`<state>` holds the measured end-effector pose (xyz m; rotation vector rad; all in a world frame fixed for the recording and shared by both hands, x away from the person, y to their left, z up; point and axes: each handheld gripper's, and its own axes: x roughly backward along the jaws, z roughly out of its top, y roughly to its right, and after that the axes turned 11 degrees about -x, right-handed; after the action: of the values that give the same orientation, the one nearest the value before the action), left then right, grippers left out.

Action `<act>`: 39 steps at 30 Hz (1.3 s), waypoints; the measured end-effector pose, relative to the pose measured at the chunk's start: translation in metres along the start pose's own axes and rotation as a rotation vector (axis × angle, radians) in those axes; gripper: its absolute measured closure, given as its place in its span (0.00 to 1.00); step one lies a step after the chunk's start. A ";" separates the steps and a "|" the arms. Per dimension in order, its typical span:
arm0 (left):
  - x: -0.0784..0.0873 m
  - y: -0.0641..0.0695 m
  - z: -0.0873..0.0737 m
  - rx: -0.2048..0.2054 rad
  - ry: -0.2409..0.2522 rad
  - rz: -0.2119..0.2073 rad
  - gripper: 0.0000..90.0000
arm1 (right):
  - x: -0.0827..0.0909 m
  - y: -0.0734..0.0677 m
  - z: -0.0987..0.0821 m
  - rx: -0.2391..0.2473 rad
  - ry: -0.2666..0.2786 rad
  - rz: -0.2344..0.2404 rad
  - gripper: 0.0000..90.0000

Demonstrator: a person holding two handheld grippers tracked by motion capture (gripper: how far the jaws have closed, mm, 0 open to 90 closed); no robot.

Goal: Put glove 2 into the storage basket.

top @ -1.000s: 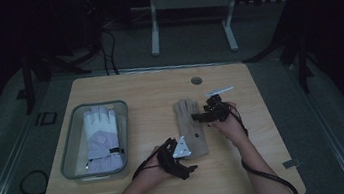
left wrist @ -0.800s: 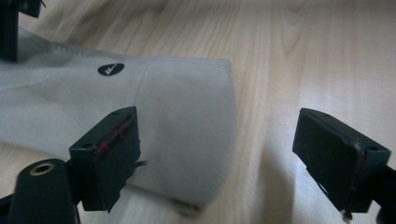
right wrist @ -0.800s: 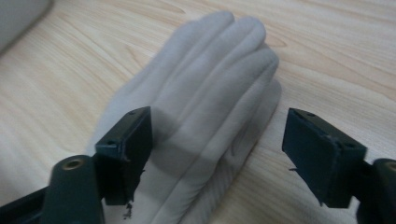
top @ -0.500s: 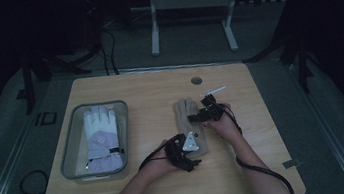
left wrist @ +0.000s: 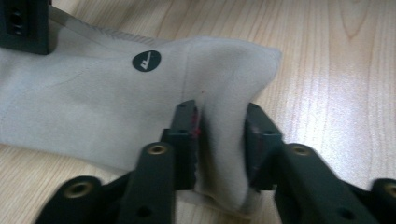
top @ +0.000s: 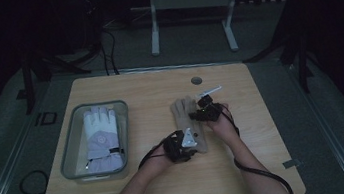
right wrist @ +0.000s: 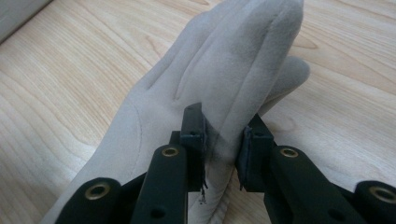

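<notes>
Dark room all around, and a pale wooden table (top: 142, 191) sits lit in the middle of it. Dead centre on that table lies the beige glove (top: 186, 118), flat, fingers toward twelve o'clock, cuff toward six. Left hand-held gripper (top: 190, 142) is at the glove's six o'clock end, and its jaws have just been closing: in the left gripper view they pinch a raised fold of the cuff edge between the pads. Right hand-held gripper (top: 197, 114) comes in from the glove's three o'clock side, up by the fingers, and its jaws have just been closing too; the right gripper view shows them clamped on a bunched finger of the glove, with the fabric lifted between the pads.

The glove's material is soft, suede-like and matte, with stitched seams running up between the fingers and a ribbed band at the cuff. One small round dark badge (left wrist: 146, 61) sits near the cuff, with a light mark in it that I cannot read.

Moving outward to nine o'clock: a clear rectangular bin (top: 71, 150) with rounded corners, holding a padded white and lilac glove (top: 100, 136) with a round emblem on its back and a dark wrist strap. At twelve o'clock, near the table's far edge, there is a small round grey grommet (top: 196, 80). Black cables trail from both hand-held grippers toward six o'clock.
</notes>
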<state>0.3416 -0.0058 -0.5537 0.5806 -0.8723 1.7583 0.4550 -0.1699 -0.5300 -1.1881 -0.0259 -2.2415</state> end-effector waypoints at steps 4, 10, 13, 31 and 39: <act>0.000 -0.001 0.003 0.005 -0.023 0.000 0.86 | 0.000 -0.002 0.000 0.001 0.006 -0.009 0.85; 0.002 -0.002 0.002 0.040 -0.009 0.003 0.90 | 0.006 -0.008 0.002 0.006 0.036 0.002 0.86; 0.004 -0.002 0.003 0.040 -0.020 0.002 0.90 | 0.011 -0.010 0.005 0.000 0.053 0.014 0.86; 0.045 -0.010 0.003 -0.026 -0.058 0.010 0.90 | 0.034 -0.030 0.018 -0.018 0.112 0.060 0.86; 0.073 -0.010 0.002 -0.045 -0.067 0.032 0.90 | 0.043 -0.046 0.028 -0.009 0.132 0.083 0.86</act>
<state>0.3262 0.0376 -0.4956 0.6018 -0.9701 1.7514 0.4341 -0.1449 -0.4692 -1.0244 0.0841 -2.2441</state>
